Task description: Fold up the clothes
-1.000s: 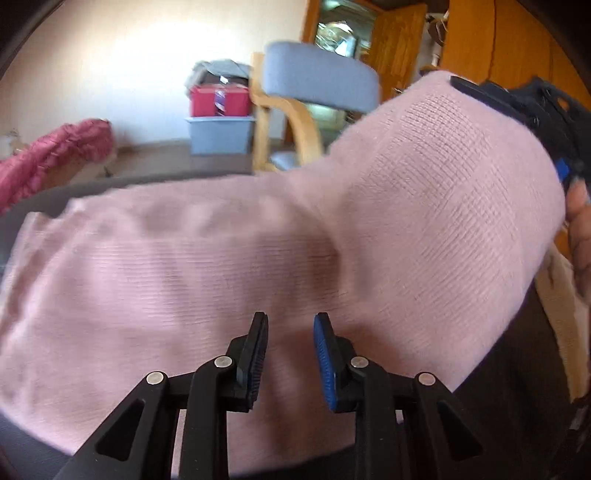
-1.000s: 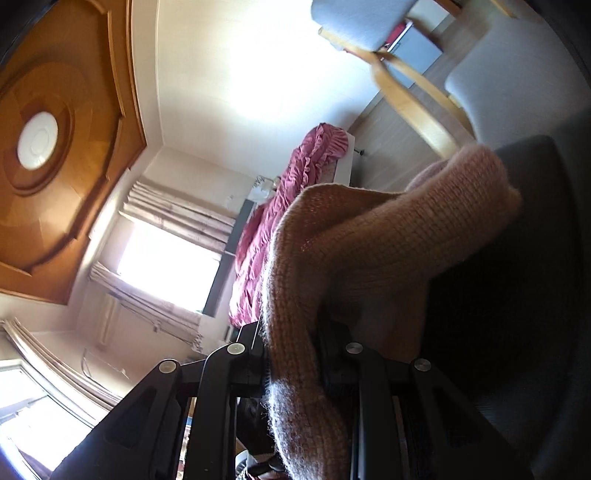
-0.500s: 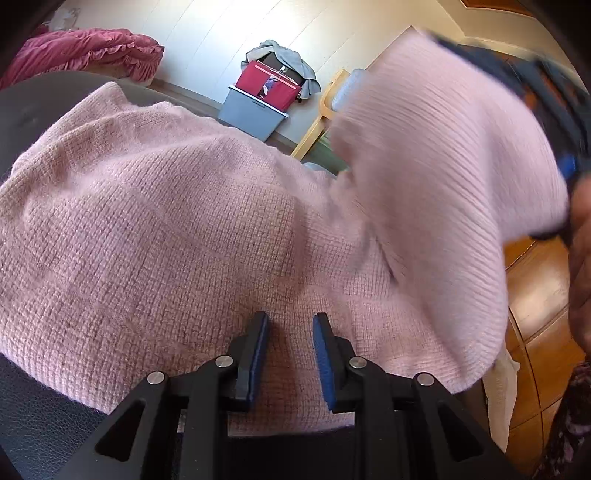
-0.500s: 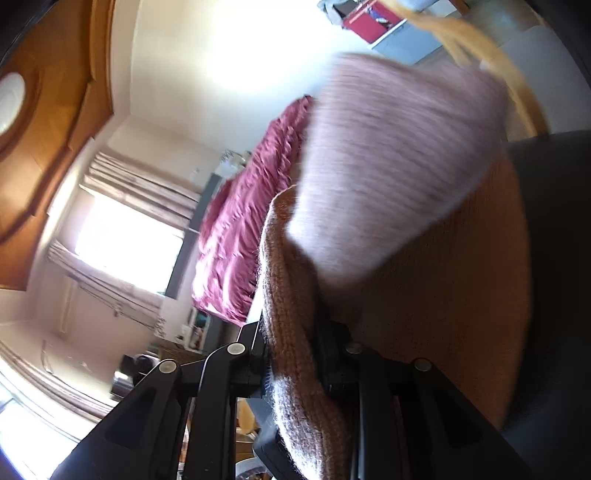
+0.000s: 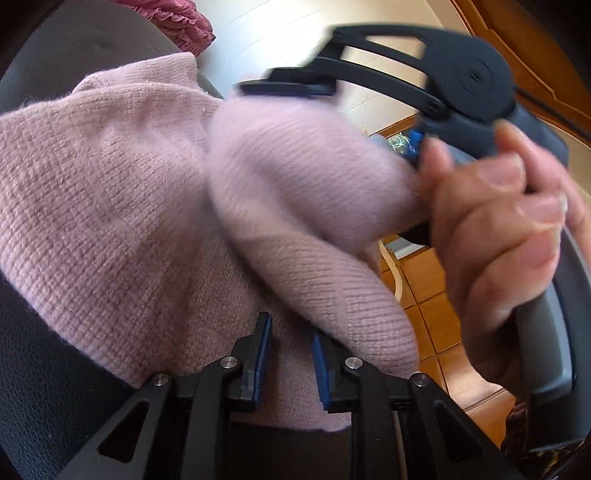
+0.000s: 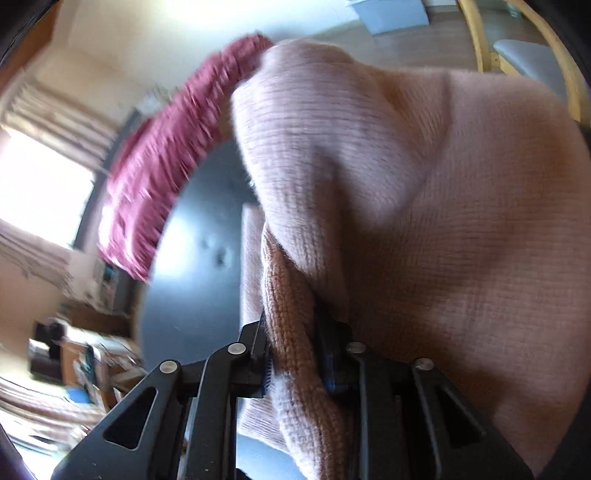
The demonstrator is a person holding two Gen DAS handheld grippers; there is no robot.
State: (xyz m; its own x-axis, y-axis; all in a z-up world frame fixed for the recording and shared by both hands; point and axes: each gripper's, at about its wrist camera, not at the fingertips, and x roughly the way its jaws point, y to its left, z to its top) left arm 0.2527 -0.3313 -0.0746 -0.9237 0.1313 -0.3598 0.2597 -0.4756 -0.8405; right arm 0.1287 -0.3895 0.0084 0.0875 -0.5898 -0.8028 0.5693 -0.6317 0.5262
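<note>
A pink knit sweater (image 5: pixel 110 206) lies spread on a dark padded surface (image 5: pixel 48 369). My left gripper (image 5: pixel 291 358) hovers at its near edge. Its jaws are closing, with knit showing in the gap below them, and the blue pads (image 5: pixel 263 350) do not press on it. A hand (image 5: pixel 498 221) holds the right gripper at the upper right, carrying a folded flap of the sweater (image 5: pixel 303 177) over the rest. In the right wrist view my right gripper (image 6: pixel 291 354) has the thick ribbed hem (image 6: pixel 295 332) filling its gap. Its jaws are opening.
A crimson ruffled bedspread (image 6: pixel 166 155) lies beyond the dark surface. At the upper right stand a wooden chair with a grey seat (image 6: pixel 524 59) and a pale bin (image 6: pixel 391 14). Wooden floor (image 5: pixel 436 306) shows right of the surface's edge. A bright window (image 6: pixel 37 184) is at left.
The right gripper has swung the held flap across and down over the sweater's body. The left gripper has rolled and shifted along the near edge, and its fingers have drawn a little closer together.
</note>
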